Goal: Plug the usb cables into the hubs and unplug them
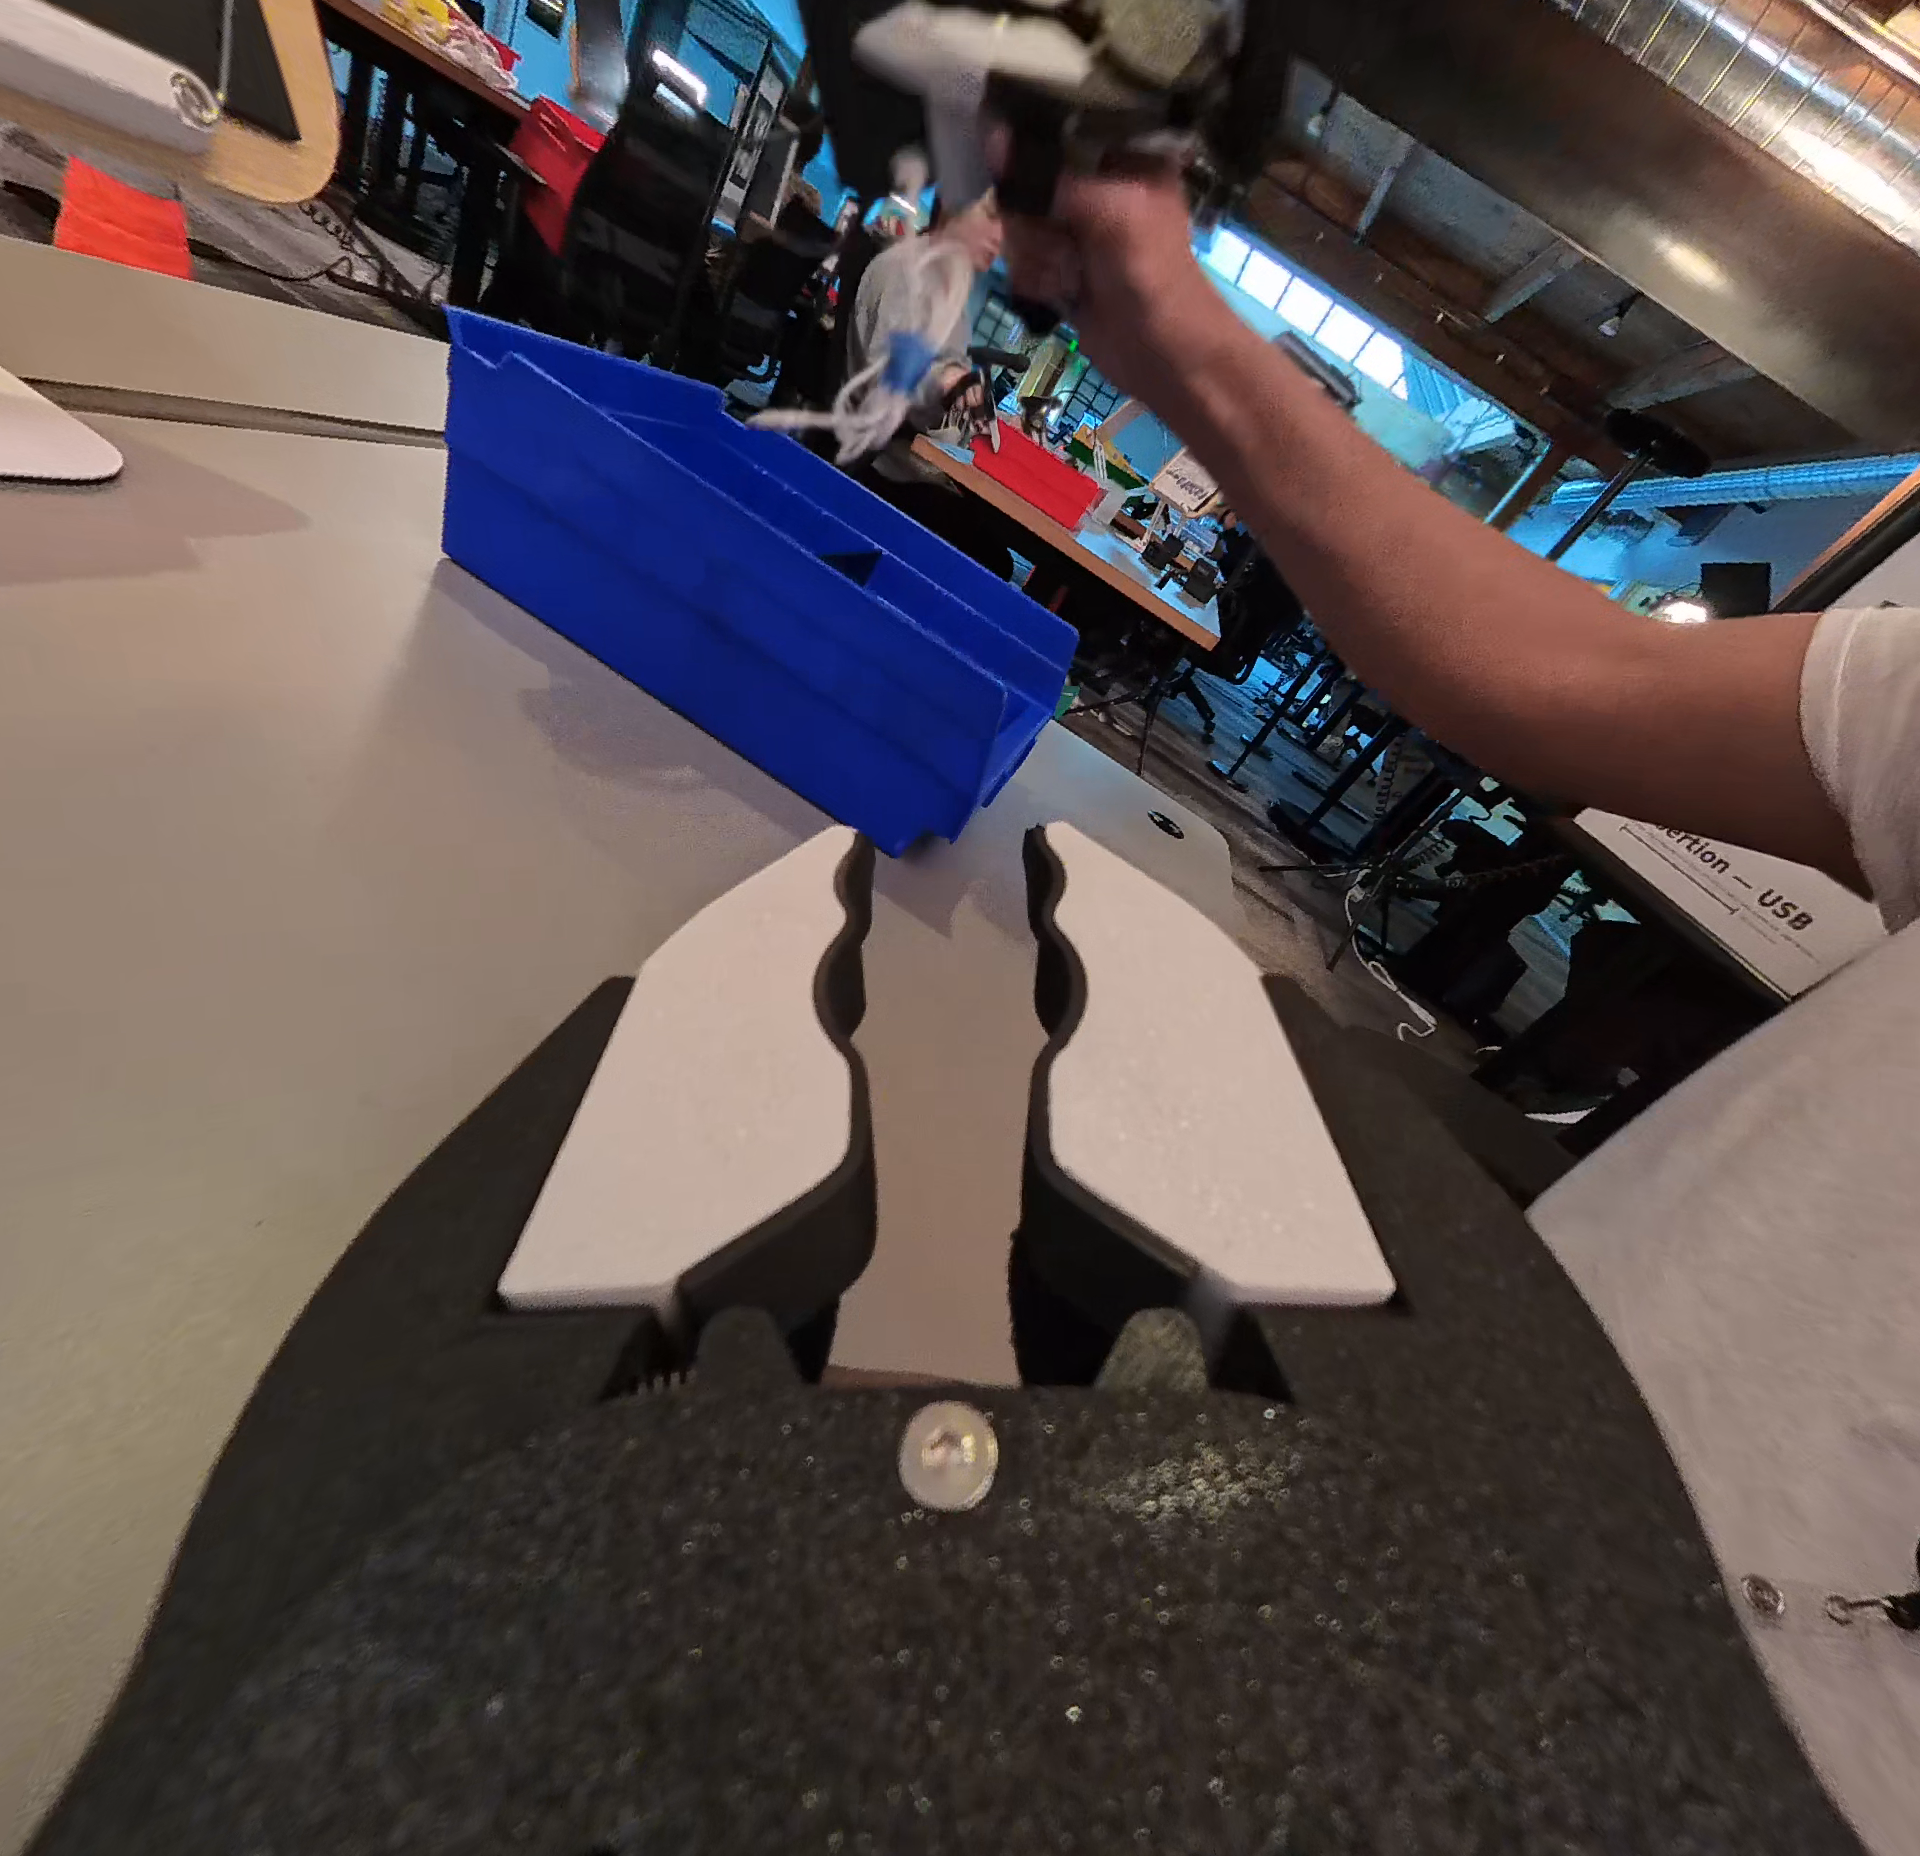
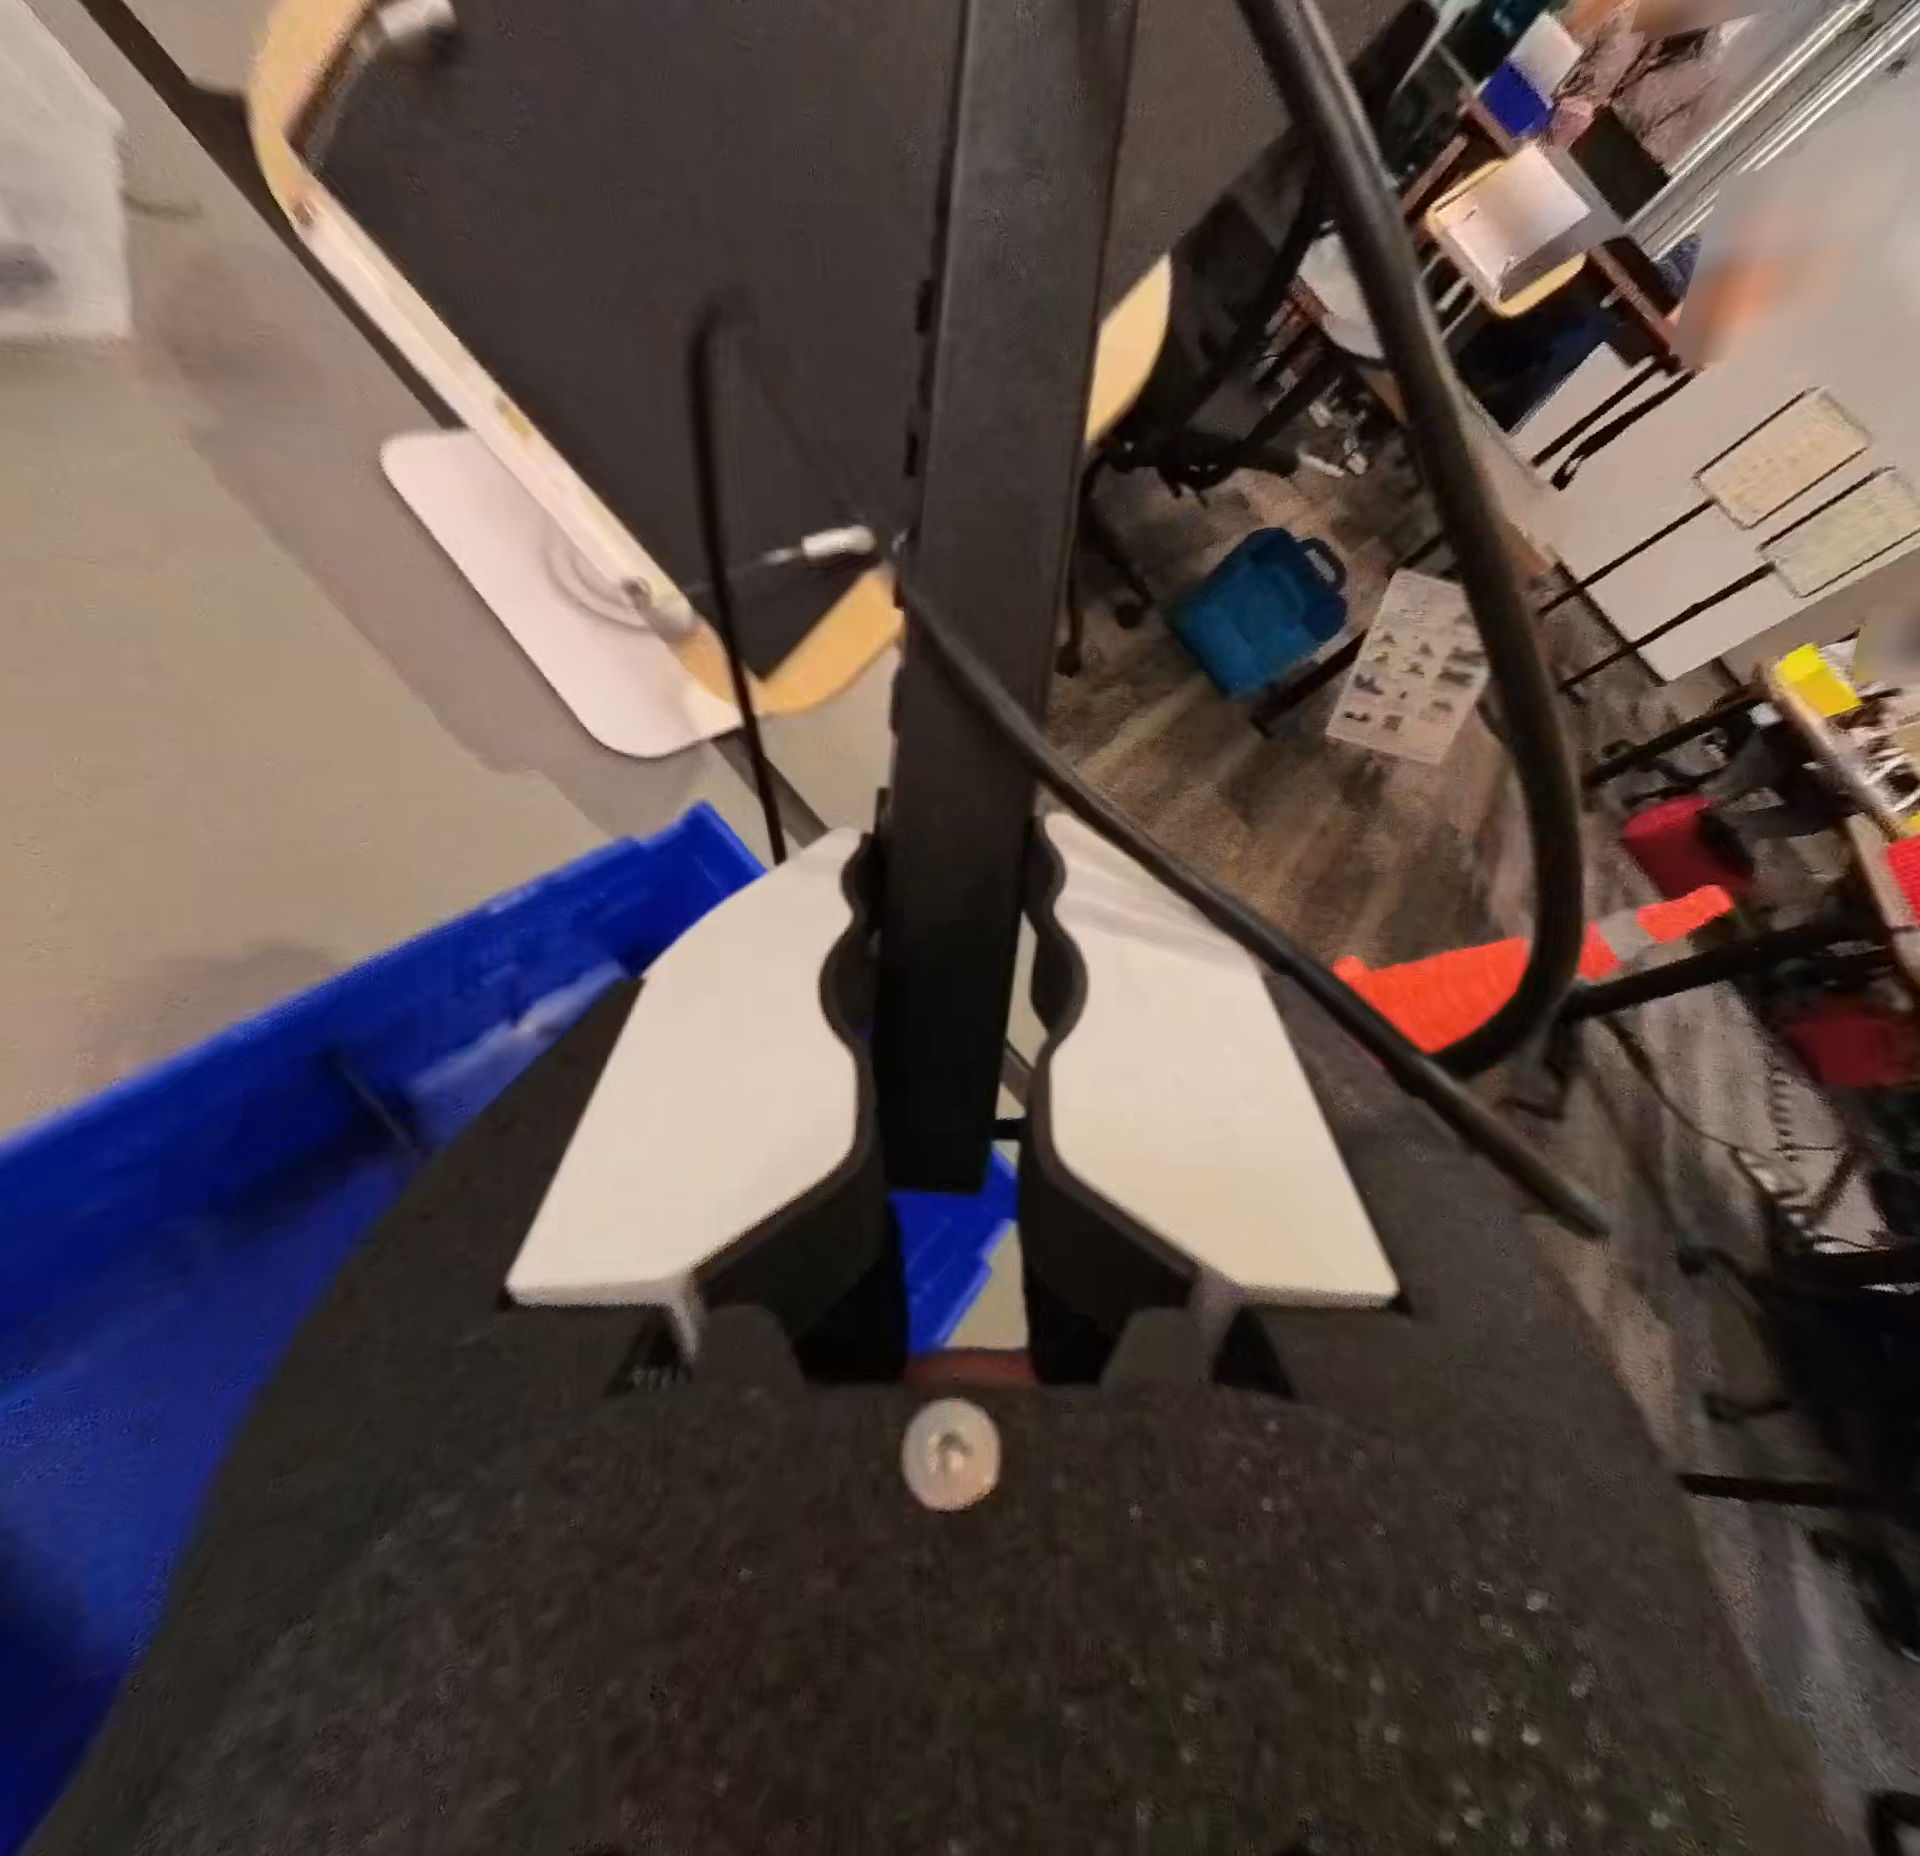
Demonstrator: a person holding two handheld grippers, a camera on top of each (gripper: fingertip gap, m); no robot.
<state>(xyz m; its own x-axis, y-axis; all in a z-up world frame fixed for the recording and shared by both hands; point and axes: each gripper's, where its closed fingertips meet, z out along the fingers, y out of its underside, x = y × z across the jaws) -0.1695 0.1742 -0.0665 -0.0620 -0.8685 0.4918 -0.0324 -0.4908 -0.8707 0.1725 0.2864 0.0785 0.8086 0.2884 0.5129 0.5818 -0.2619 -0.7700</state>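
The left tongs [image 1: 948, 850] sat low over the grey counter [image 1: 260, 871], their two white fingers [image 1: 727, 1058] parted with nothing but bare counter showing through the gap — open and empty. Just ahead of their tips stood the blue bin [image 1: 727, 580], its near corner almost touching the left fingertip, the bin running away toward the upper left. Up above it, in the same view, a bare arm [image 1: 1455, 601] reached in from the right, and the hand [image 1: 1101, 279] held the other tool high over the bin, blurred. From that raised tool a bundle of pale cable [image 1: 914, 352] dangled, with a small blue piece in it; what it was tied to could not be made out. Over in the right wrist view, the right tongs [image 2: 951, 861] were clamped on a long black hub [image 2: 997, 580] — a flat bar standing straight out between the fingers, squeezed on both sides. A thick black cable [image 2: 1455, 435] looped from the top edge down the right side, and a thinner black cable [image 2: 1195, 861] crossed the hub and ran off to the lower right. A third thin black wire [image 2: 727, 580] stood up on the left of the hub. Below and left lay the blue bin [image 2: 260, 1110], its rim beneath the tongs, with the counter [image 2: 208, 611] behind it.
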